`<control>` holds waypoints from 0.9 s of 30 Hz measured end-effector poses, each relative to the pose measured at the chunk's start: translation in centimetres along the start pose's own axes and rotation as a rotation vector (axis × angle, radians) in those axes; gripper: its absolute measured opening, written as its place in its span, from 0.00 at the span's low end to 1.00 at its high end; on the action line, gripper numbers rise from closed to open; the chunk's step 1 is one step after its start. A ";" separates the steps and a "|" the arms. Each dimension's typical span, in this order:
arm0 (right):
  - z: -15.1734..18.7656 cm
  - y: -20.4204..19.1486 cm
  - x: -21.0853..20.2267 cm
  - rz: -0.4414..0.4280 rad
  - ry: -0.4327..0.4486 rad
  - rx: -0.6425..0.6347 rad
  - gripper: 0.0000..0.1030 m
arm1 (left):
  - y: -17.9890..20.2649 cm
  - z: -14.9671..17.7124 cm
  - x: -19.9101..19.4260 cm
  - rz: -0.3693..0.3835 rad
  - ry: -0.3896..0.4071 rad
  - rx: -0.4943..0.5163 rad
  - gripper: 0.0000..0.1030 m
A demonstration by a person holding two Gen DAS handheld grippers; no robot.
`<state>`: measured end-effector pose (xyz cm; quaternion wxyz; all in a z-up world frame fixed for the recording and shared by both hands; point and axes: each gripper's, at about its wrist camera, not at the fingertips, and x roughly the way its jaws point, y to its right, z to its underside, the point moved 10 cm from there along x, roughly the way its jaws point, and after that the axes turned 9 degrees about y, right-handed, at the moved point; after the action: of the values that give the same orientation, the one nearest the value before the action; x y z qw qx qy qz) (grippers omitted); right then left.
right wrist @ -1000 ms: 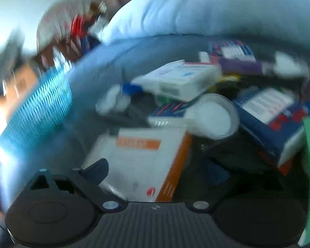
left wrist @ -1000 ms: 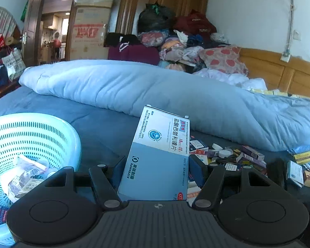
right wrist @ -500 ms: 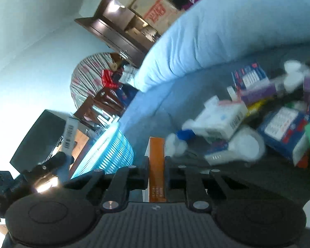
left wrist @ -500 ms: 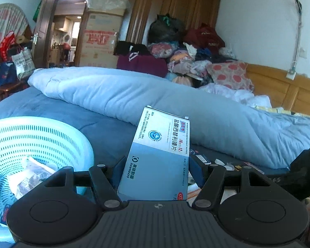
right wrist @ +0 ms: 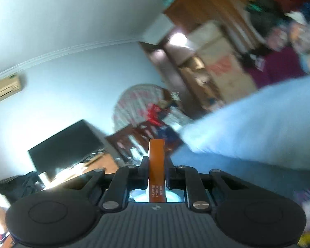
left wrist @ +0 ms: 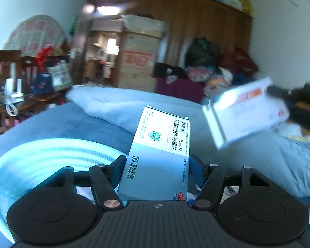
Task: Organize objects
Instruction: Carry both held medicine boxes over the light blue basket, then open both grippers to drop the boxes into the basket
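Bed [left wrist: 51,122] below — left tool [left wrist: 157,171] pinching blue box [left wrist: 159,155], right tool [right wrist: 156,169] pinching orange-edged box [right wrist: 156,165].

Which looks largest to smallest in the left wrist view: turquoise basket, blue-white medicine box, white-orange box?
1. Turquoise plastic basket.
2. Blue-and-white medicine carton, though it is nearest the camera.
3. White-and-orange carton, blurred and farther off; true size unsure.

Beside the pale turquoise slotted basket [left wrist: 37,155]: a white-and-grey-blue medicine box [left wrist: 158,157] with black lettering, a white box [left wrist: 246,111] with orange stripe, and blue bedding [left wrist: 105,105].
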<state>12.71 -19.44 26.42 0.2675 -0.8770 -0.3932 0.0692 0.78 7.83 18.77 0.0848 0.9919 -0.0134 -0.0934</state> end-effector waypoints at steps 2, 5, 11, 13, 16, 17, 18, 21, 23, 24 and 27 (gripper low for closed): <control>-0.5 -2.3 2.7 -0.045 -0.020 -0.024 0.16 | -2.3 -1.0 -0.3 -0.047 0.019 -0.011 0.63; 0.8 -5.0 7.2 -0.090 -0.071 -0.057 0.16 | -6.1 -2.2 -0.6 -0.122 0.027 -0.031 0.63; 6.4 -8.1 14.1 -0.131 -0.194 -0.047 0.16 | -13.7 -2.4 -0.9 -0.260 0.002 -0.081 0.63; 8.4 -8.9 16.0 -0.137 -0.226 -0.063 0.16 | -15.7 -2.6 -1.1 -0.299 -0.001 -0.068 0.63; 10.6 -10.0 17.3 -0.145 -0.262 -0.086 0.16 | -17.8 -2.1 -1.0 -0.328 -0.017 -0.083 0.63; 11.8 -10.1 17.9 -0.146 -0.274 -0.085 0.17 | -18.3 -1.9 -1.0 -0.337 -0.020 -0.090 0.63; 12.5 -10.2 18.2 -0.145 -0.283 -0.090 0.17 | -18.9 -1.8 -1.0 -0.342 -0.022 -0.100 0.63; 13.9 -10.3 19.0 -0.140 -0.307 -0.100 0.18 | -19.6 -1.6 -0.7 -0.352 -0.026 -0.111 0.63; 14.7 -10.3 19.6 -0.129 -0.307 -0.105 0.20 | -19.6 -1.3 -0.4 -0.357 -0.029 -0.104 0.69; 15.1 -10.1 19.8 -0.127 -0.309 -0.100 0.22 | -19.7 -1.2 -0.3 -0.356 -0.032 -0.107 0.71; 15.4 -9.9 19.4 -0.109 -0.296 -0.108 0.32 | -19.5 -1.3 -0.2 -0.356 -0.027 -0.100 0.74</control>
<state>14.37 6.43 20.28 0.1624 -0.8477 -0.4784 0.1619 1.07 27.23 16.73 0.1158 0.9719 0.1657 -0.1206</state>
